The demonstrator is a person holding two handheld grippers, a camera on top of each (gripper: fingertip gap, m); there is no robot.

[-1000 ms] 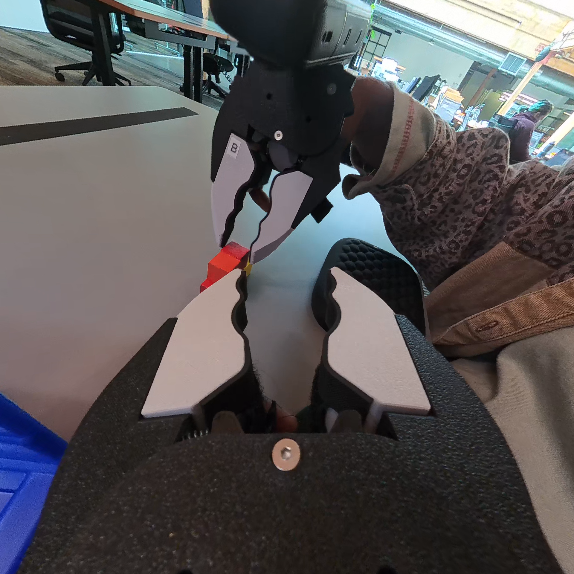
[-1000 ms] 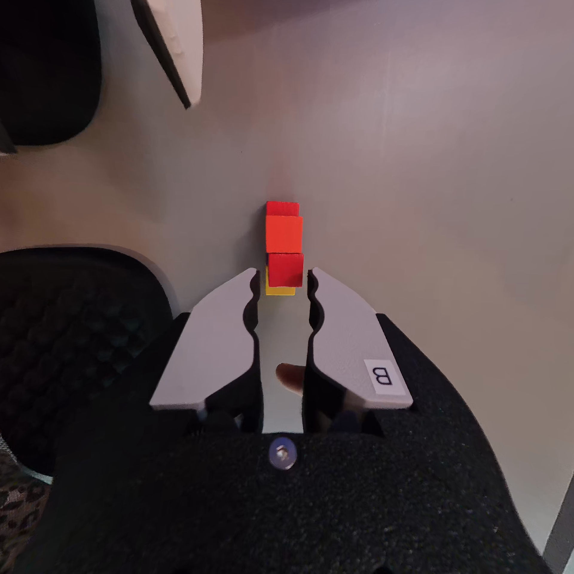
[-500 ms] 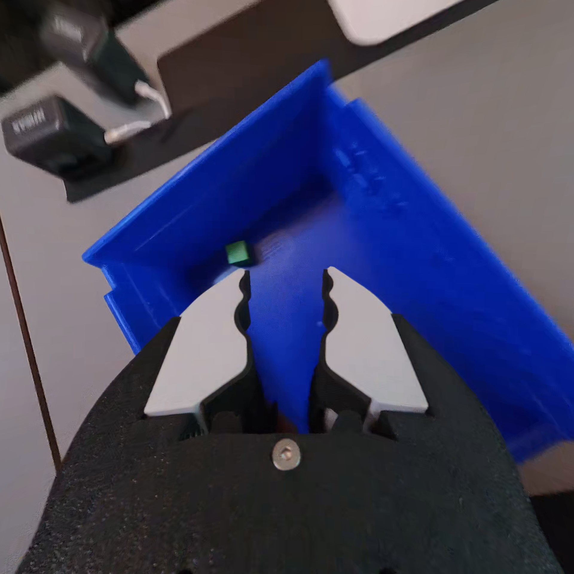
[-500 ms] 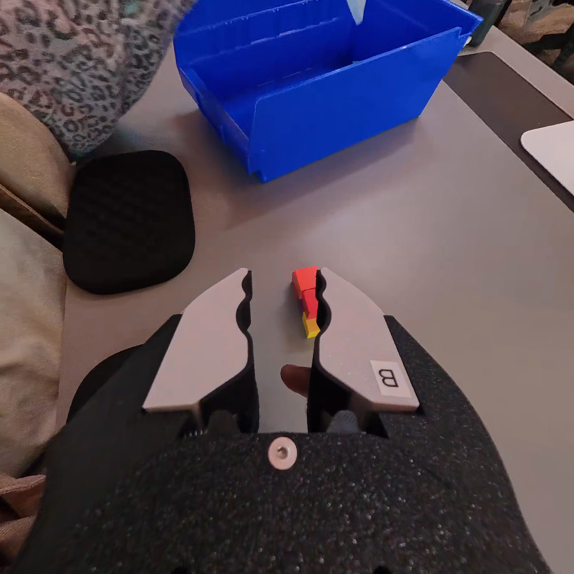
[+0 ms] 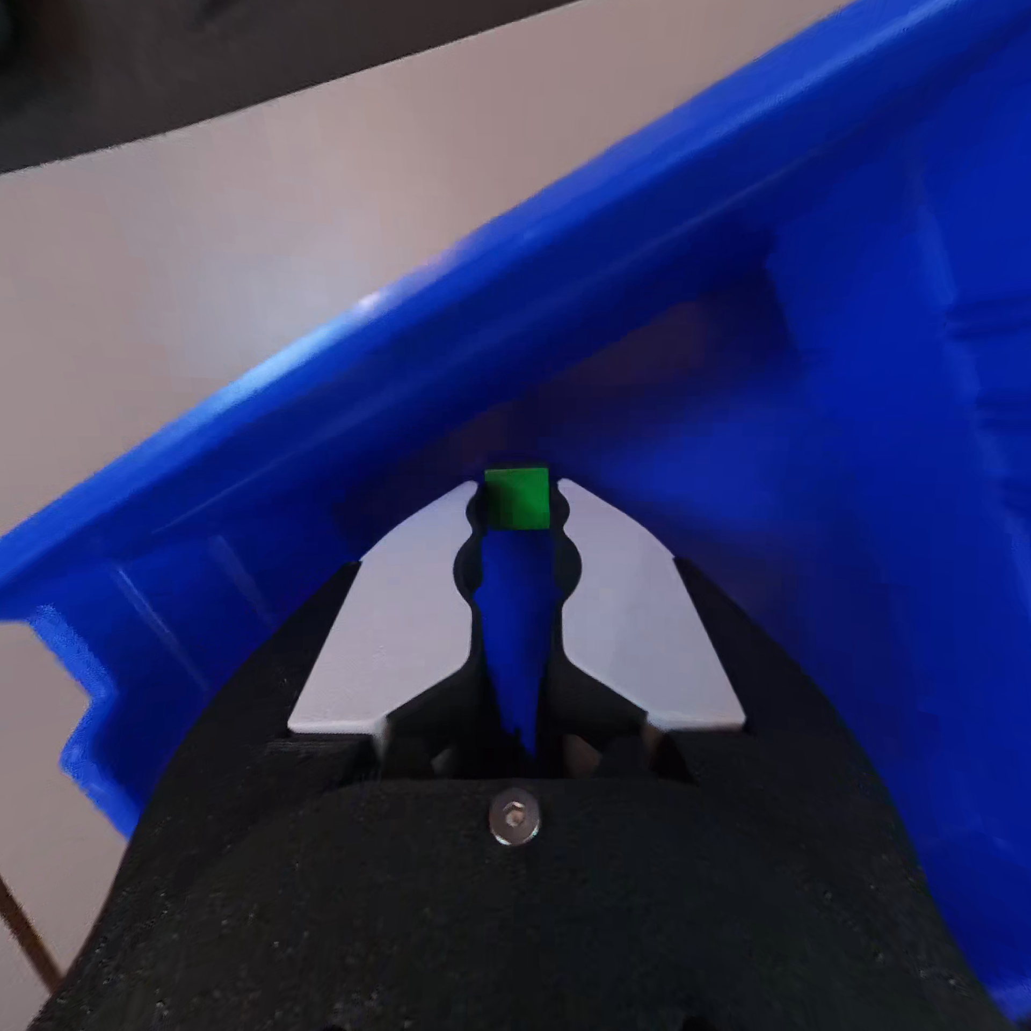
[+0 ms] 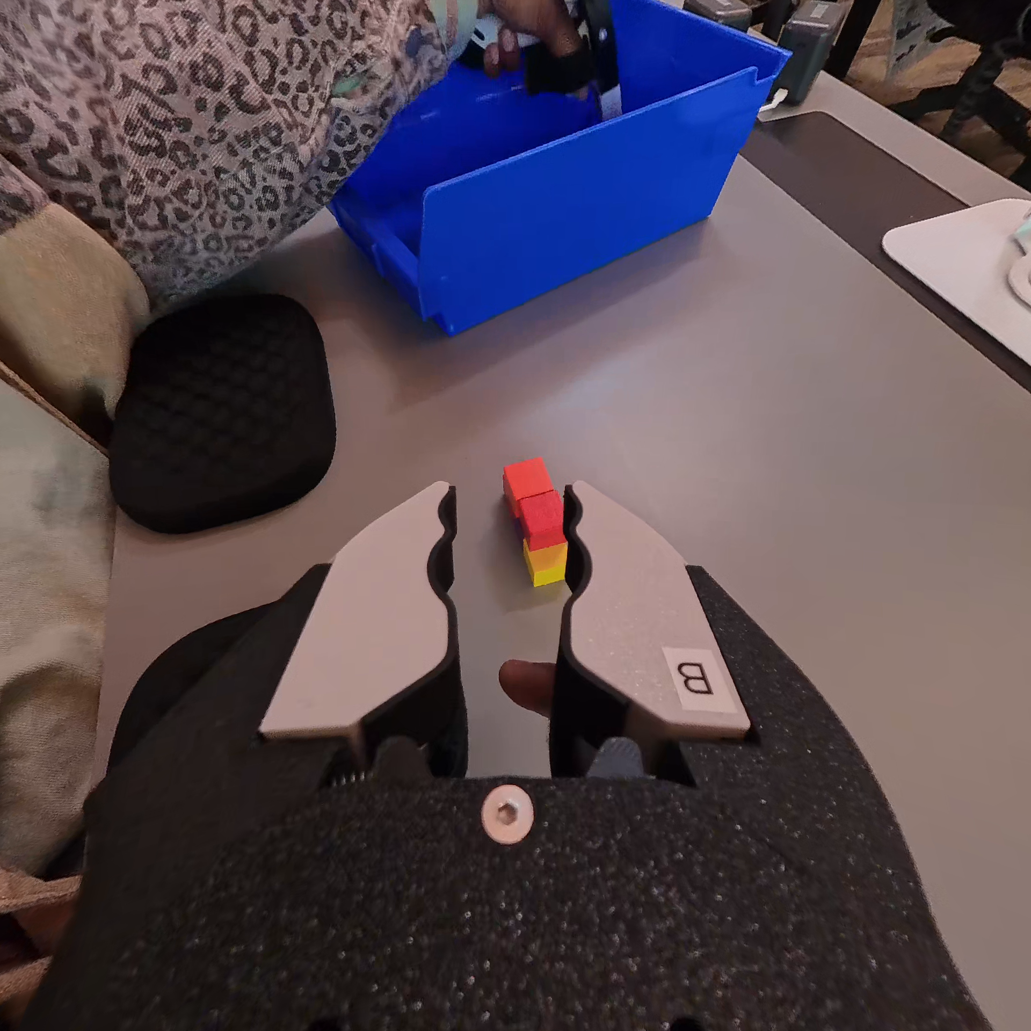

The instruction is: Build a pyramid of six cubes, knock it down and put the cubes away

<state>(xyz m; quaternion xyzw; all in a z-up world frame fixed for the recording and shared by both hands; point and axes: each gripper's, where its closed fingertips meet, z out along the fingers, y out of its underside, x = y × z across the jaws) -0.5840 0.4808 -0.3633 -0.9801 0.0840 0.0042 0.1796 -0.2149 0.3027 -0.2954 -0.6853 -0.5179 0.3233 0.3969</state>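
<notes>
In the left wrist view, my left gripper (image 5: 517, 502) is down inside the blue bin (image 5: 390, 357). Its two tips are closed against the sides of a small green cube (image 5: 516, 499) near the bin's wall. In the right wrist view, my right gripper (image 6: 509, 491) is open and empty above the grey table. A small stack of cubes (image 6: 538, 513) stands just beyond it, against its right finger: red and orange-red ones on top, a yellow one (image 6: 547, 573) at the bottom front. The bin (image 6: 558, 223) stands at the back, and the left gripper (image 6: 605, 95) reaches into it.
A black padded rest (image 6: 223, 413) lies left of the stack. A person's patterned sleeve (image 6: 223, 111) crosses the upper left. A white mat (image 6: 959, 268) on a dark strip lies at the right edge. Dark boxes (image 6: 803, 50) stand behind the bin. The grippers' ends are close to 40 centimetres from one another.
My left gripper swung from the stack to the bin, went down to the green cube and closed on it. My right gripper drew back and up from the stack, still open.
</notes>
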